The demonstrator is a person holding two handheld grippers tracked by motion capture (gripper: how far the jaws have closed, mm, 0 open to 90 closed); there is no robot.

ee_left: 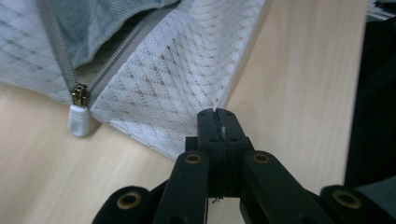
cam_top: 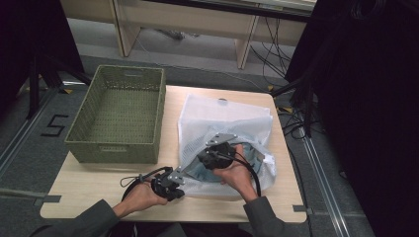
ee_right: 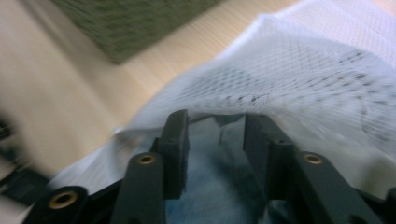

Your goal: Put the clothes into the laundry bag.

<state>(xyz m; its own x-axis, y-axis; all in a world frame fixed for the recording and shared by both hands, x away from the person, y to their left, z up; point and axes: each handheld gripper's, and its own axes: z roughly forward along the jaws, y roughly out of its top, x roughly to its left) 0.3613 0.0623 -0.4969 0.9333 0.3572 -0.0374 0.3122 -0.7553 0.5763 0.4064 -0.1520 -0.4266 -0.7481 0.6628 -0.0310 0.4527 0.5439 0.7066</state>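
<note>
Both tongs work a mesh bag (cam_top: 225, 133) half-hiding blue cloth (ee_right: 219, 186).

Beside the rough woven green basket (cam_top: 121, 116) on the smooth matt pale wood table (cam_top: 99, 180) lies a white mesh cloth bag (cam_top: 225, 123) with a metal zip (ee_left: 112, 58) and glossy plastic pull (ee_left: 78, 120).

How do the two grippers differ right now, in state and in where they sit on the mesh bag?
The left gripper is shut, its fingers pressed together at the mesh bag near edge by the zipper pull; the right gripper is open. The left gripper stays outside the bag, over the table; the right gripper reaches into the bag's opening above the blue-grey cloth. Both are hand-held and black.
</note>
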